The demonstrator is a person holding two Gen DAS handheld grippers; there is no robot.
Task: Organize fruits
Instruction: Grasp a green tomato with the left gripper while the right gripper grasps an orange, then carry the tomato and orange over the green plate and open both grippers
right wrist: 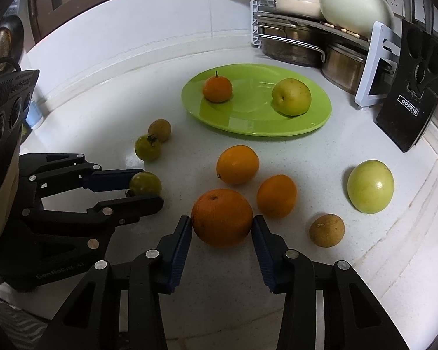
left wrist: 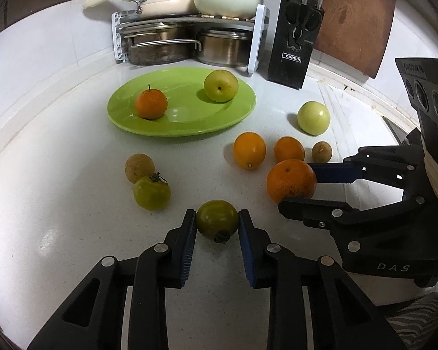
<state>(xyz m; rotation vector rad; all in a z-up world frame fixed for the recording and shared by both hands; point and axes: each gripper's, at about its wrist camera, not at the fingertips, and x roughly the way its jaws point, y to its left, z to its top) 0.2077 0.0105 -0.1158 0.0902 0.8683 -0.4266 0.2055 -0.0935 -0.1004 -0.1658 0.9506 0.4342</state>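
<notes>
My left gripper (left wrist: 217,215) is shut on a dark green tomato-like fruit (left wrist: 217,221) that rests on the white counter, a pad touching each side. My right gripper (right wrist: 222,221) is shut on a large orange (right wrist: 222,215), also on the counter, with both pads against its sides. The green plate (left wrist: 187,122) sits farther back, holding a small stemmed orange (left wrist: 151,102) and a yellow-green apple (left wrist: 220,85). In the right wrist view the left gripper (right wrist: 150,188) appears at the left, holding its green fruit (right wrist: 146,182).
Loose on the counter lie two more oranges (right wrist: 238,164) (right wrist: 276,196), a pale green apple (right wrist: 370,186), two brown round fruits (right wrist: 327,230) (right wrist: 159,129) and another green fruit (right wrist: 147,147). A pot rack (left wrist: 189,40) and a black knife block (left wrist: 295,46) stand at the back.
</notes>
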